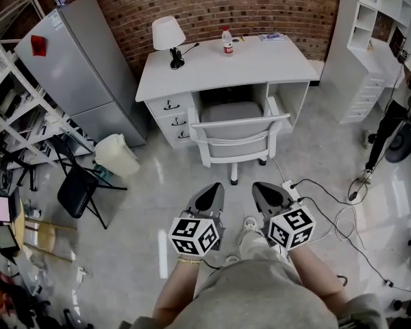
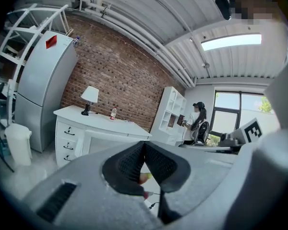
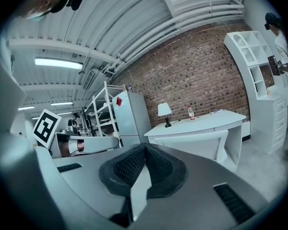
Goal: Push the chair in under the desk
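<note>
- Left gripper (image 1: 207, 196) and right gripper (image 1: 270, 195), lower centre: both clenched, nothing between the jaws, not touching the chair.
- White chair (image 1: 237, 133), mid-frame: seat partly in the kneehole, backrest sticking out.
- White desk (image 1: 219, 67), upper centre, behind it. The final push looks still to do.

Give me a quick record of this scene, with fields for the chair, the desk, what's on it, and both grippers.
chair: white chair, seat partly under the desk, backrest out in front of it
desk: white desk, drawers on its left side
on desk: lamp, bottle
left: left gripper, jaws together, empty, short of the chair
right: right gripper, jaws together, empty, short of the chair
</note>
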`<state>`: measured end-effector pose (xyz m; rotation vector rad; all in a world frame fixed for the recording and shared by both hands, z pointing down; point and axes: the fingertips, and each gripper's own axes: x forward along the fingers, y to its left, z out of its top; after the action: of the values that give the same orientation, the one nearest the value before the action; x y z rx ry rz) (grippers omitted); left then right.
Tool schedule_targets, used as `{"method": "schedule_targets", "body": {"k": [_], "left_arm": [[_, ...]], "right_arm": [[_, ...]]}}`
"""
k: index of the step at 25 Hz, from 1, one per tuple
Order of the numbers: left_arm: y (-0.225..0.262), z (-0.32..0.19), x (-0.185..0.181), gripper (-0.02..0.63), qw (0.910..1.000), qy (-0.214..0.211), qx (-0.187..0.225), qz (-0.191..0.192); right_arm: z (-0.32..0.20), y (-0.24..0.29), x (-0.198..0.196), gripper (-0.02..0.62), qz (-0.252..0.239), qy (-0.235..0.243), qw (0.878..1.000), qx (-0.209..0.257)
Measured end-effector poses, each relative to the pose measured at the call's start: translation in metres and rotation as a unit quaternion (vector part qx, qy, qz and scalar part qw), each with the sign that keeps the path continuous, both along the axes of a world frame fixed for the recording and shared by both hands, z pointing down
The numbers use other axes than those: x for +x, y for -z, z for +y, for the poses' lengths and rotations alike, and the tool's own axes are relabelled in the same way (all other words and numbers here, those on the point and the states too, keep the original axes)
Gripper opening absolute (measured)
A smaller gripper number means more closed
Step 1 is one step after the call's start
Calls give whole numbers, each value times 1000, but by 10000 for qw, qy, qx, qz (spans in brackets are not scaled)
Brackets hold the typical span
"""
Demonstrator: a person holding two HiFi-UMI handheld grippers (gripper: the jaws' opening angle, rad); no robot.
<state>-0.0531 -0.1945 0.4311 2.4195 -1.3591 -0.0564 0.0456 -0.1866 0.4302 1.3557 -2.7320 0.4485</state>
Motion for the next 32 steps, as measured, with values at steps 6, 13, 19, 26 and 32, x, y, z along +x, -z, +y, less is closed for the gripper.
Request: {"method": "schedule_targets", "body": {"k": [6, 13, 19, 26, 32], "left_arm": [[-9, 14, -6, 11, 9999, 62, -147, 22], [-16, 23, -10, 11, 9997, 116, -191, 42], [-14, 25, -10, 11, 9998, 75, -192, 69], [-12, 23, -5, 11, 9998, 29, -175, 117], [-14, 22, -5, 11, 9998, 18, -179, 115]], "right_arm": [[11, -1, 3, 8, -108, -64, 9999, -13], [17, -7, 5, 8, -135, -45, 9999, -39], [19, 0, -1, 8, -150, 8, 9999, 21], [21, 5, -2, 8, -54, 104, 9999, 120], [23, 6, -5, 8, -28, 188, 9998, 115]]}}
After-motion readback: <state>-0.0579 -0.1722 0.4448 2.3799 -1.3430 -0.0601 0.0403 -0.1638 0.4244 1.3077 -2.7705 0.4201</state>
